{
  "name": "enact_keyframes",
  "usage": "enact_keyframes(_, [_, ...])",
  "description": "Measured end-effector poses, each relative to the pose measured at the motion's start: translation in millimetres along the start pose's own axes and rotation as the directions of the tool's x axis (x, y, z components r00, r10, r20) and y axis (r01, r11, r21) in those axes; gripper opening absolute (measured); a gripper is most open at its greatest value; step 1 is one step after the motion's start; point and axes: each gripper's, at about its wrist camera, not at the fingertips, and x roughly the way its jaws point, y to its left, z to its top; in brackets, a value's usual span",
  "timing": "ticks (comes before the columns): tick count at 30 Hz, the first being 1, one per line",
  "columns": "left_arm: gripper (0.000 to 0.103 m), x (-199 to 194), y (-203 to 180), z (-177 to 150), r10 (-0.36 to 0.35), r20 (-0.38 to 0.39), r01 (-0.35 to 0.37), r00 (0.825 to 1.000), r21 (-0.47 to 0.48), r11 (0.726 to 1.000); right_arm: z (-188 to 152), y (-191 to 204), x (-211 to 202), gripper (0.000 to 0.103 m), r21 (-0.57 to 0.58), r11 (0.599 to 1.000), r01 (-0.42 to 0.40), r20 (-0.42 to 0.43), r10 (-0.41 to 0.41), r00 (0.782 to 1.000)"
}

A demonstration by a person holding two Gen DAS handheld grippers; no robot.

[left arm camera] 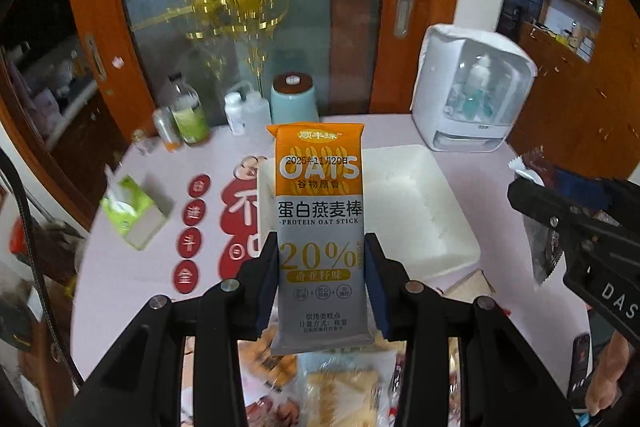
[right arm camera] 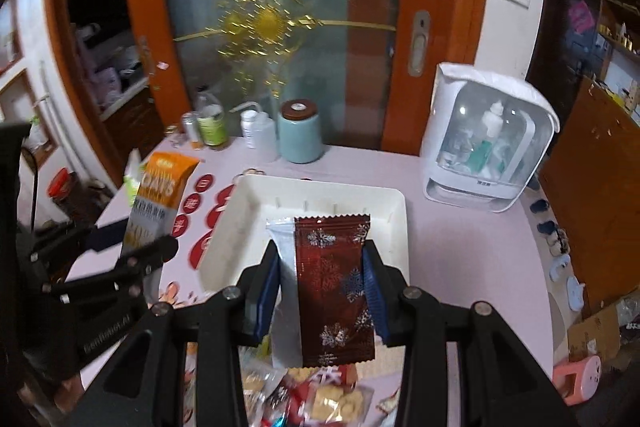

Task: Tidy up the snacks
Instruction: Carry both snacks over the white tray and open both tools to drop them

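Note:
My left gripper [left arm camera: 320, 247] is shut on an orange and white protein oat stick pack [left arm camera: 319, 211], held upright above the table in front of the white tray [left arm camera: 440, 227]. My right gripper [right arm camera: 320, 255] is shut on a dark red snowflake snack pack [right arm camera: 334, 279] with a silver pack [right arm camera: 285, 267] beside it, held over the near edge of the white tray [right arm camera: 248, 227]. The right gripper also shows at the right of the left wrist view [left arm camera: 560, 211], and the left gripper with the oat pack at the left of the right wrist view [right arm camera: 132, 243]. A pile of loose snacks [right arm camera: 320, 399] lies below both grippers.
A white sterilizer box [left arm camera: 472, 91] stands at the back right. A teal jar [left arm camera: 294, 99], bottles [left arm camera: 188, 111] and a green tissue box [left arm camera: 132, 211] sit at the back and left. Red round decals [left arm camera: 192, 227] lie left of the tray. A glass door is behind the table.

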Motion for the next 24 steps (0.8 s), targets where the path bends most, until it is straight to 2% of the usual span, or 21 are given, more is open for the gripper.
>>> enact_keyframes(4, [0.038, 56, 4, 5, -0.006, -0.059, 0.005, 0.998, -0.016, 1.000, 9, -6, 54, 0.040, 0.044, 0.999, -0.030, -0.086, 0.034, 0.996])
enact_keyframes(10, [0.039, 122, 8, -4, -0.001, -0.158, -0.003, 0.987, -0.029, 1.000, 1, -12, 131, 0.040, 0.072, 0.997, -0.027, -0.204, 0.041, 0.978])
enact_keyframes(18, [0.041, 176, 14, -15, 0.016, -0.207, -0.023, 0.978, -0.033, 0.999, -18, -5, 189, 0.040, 0.075, 0.997, -0.010, -0.294, 0.032, 0.955])
enact_keyframes(22, [0.067, 190, 21, -17, 0.042, -0.208, -0.053, 0.977, -0.046, 0.998, -22, 4, 197, 0.041, 0.035, 0.999, 0.028, -0.286, -0.017, 0.958])
enact_keyframes(24, [0.070, 193, 26, -18, 0.025, -0.218, -0.040, 0.976, -0.064, 0.997, -21, 2, 199, 0.042, 0.050, 0.999, 0.017, -0.291, -0.002, 0.957])
